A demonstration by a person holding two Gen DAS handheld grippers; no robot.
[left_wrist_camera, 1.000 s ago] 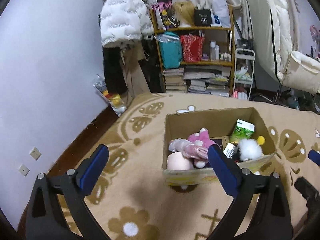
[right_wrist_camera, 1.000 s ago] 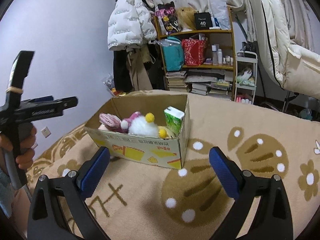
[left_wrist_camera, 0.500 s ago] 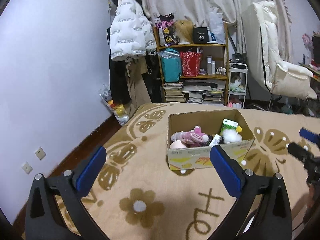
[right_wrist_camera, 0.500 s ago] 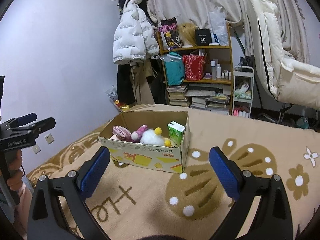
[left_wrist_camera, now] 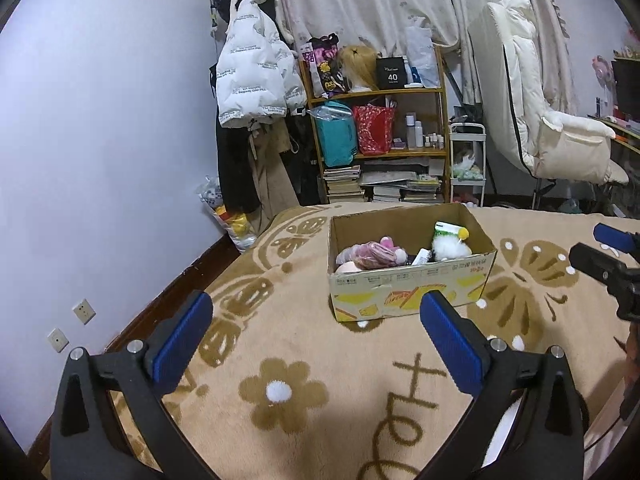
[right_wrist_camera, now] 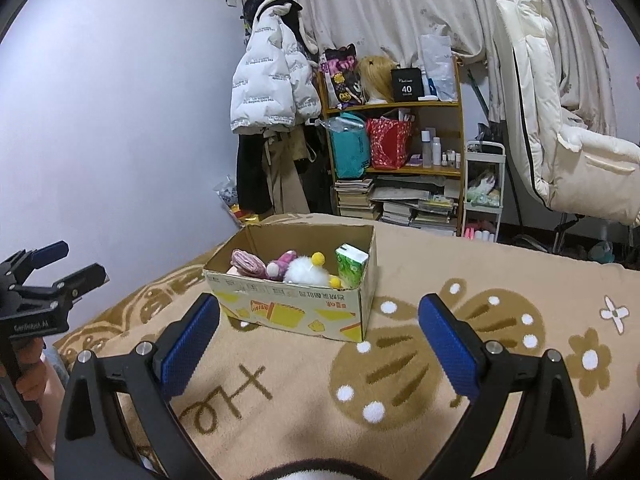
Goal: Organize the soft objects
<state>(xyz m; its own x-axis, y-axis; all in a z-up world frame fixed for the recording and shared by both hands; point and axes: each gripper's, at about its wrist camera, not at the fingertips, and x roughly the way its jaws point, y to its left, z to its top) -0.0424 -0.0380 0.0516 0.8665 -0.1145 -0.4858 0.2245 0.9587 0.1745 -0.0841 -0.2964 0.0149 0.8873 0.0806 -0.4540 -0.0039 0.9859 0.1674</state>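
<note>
Change: I have drawn both grippers back from the box [left_wrist_camera: 408,264] | left gripper [left_wrist_camera: 316,344] and right gripper [right_wrist_camera: 318,344] spread, empty | soft toys [right_wrist_camera: 296,270] inside box, mid-blanket [left_wrist_camera: 280,360] | judged: sorting nearly finished

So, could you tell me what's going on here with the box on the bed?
A person holds a two-finger tool in each hand over a tan patterned blanket. Both the left tool and the right tool are open and hold nothing. The cardboard box sits ahead of them, already holding a pink plush, a white fluffy toy and a green tissue pack. No soft item lies loose on the visible blanket.
</note>
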